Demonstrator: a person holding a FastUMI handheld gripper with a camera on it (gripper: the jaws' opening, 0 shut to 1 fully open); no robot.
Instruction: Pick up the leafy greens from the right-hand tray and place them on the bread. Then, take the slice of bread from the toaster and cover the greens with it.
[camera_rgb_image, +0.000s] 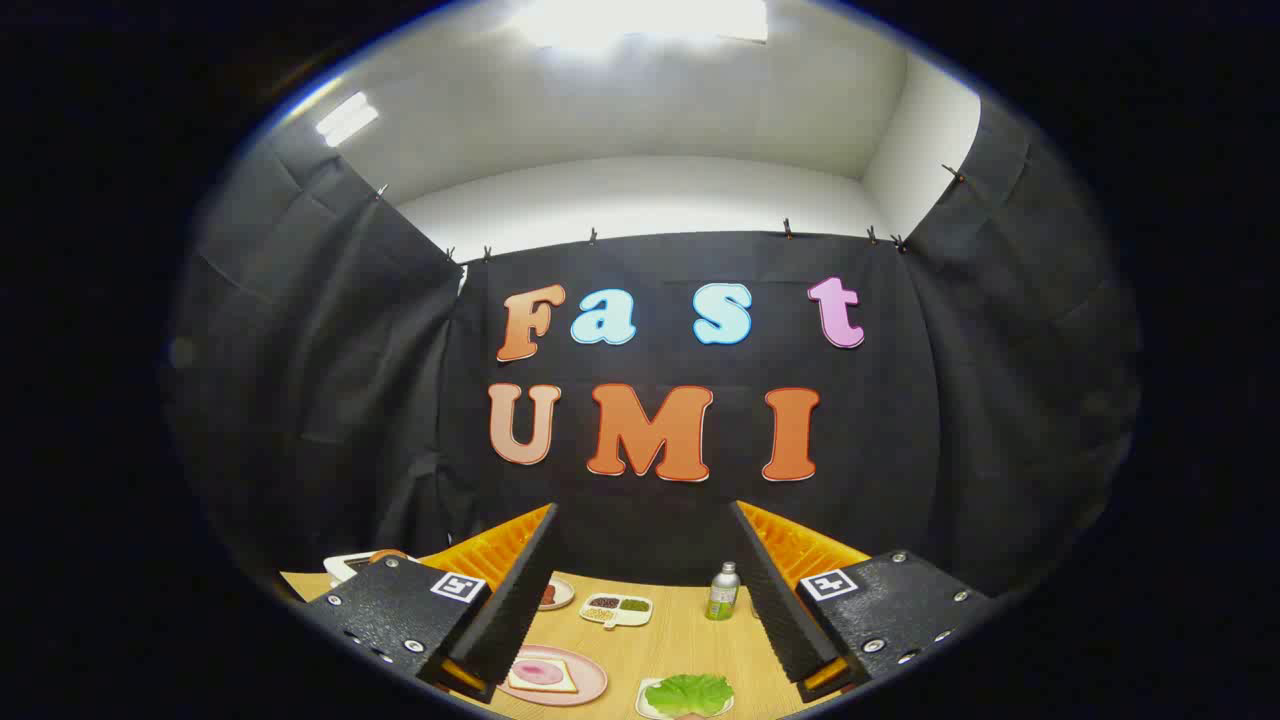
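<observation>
Above the table (680, 640), my hand-held gripper (645, 590) hangs with its fingers spread wide apart, holding nothing. Between them, down on the wood, leafy greens (688, 692) lie in a small white tray (648, 704); just beside it, bread (541, 675) with a pink slice rests on a pink plate (590, 684). Beyond stand a divided dish (616, 609) and a small bottle (722, 592).

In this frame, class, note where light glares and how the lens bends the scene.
Gripper view: the ceiling light is blown out to white glare; the fisheye bows the black cloth wall; the open gripper and the green leafy greens on their white tray stay sharp, evenly lit on the wooden table.
</observation>
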